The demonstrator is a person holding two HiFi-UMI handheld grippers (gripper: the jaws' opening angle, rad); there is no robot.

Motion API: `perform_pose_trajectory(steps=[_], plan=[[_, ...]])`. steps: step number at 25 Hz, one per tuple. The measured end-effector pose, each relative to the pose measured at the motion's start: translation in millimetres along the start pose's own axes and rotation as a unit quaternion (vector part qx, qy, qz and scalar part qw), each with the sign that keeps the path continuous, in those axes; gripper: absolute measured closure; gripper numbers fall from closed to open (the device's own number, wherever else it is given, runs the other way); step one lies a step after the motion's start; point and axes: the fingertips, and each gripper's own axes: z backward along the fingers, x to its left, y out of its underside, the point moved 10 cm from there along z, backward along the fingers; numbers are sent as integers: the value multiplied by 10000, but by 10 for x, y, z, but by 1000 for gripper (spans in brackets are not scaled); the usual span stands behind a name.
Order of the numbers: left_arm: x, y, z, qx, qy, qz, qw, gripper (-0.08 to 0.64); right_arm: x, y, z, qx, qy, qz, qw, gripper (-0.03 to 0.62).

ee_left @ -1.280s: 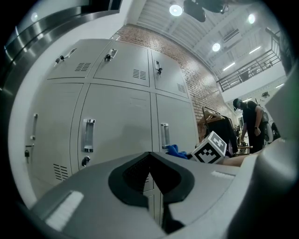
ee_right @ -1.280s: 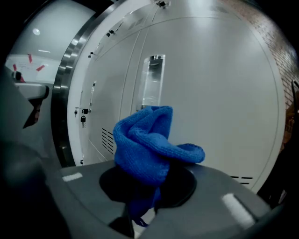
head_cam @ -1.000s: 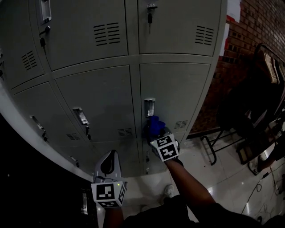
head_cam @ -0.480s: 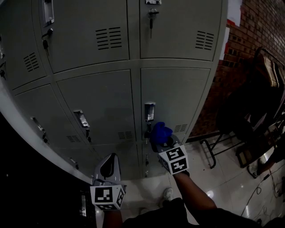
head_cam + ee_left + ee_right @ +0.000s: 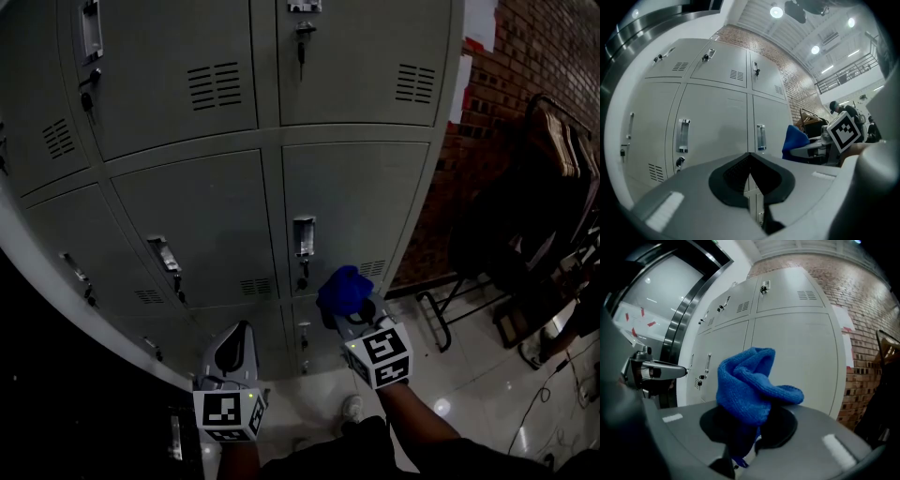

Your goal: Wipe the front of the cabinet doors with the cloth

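Note:
The grey locker cabinet (image 5: pixel 352 202) fills the head view, its doors fitted with metal handles (image 5: pixel 303 236) and vent slots. My right gripper (image 5: pixel 350 307) is shut on a bunched blue cloth (image 5: pixel 344 287), held low in front of the lower right door; I cannot tell whether the cloth touches the door. In the right gripper view the cloth (image 5: pixel 746 383) rises from between the jaws of that gripper (image 5: pixel 746 437). My left gripper (image 5: pixel 231 349) hangs lower left, shut and empty, its tips (image 5: pixel 750 185) pointing at the lower doors. The left gripper view also catches the cloth (image 5: pixel 793 142).
A red brick wall (image 5: pixel 525 84) stands right of the cabinet. In front of it is a dark metal chair frame (image 5: pixel 469 300) with dark things piled on it. Glossy pale floor (image 5: pixel 469 384) lies below, with a cable at the right. A shoe (image 5: pixel 352 406) shows by the cabinet's foot.
My right gripper with the cloth has slid down and to the right, from beside the door handle to below and right of it. The left gripper has stayed put.

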Motion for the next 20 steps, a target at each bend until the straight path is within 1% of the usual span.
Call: perform_pose_trajectory(steps=[3,9,17,20], plan=[[-17,-1,-11,12,16,-9,10000,543,-13,-47,55,-66,77,105,9999,508],[-69,-64,-25,-40,93,-50,9999,543,27,-104,186,-251,217,132,9994,508],[-134,-79,-42,-65,167,-54,9998,543,66,-147,315,-395,258,191,9987,508],[-162,-56,-42,-61,196,-91,9997,543,84,-152,357,-473,195,186,9985,508]])
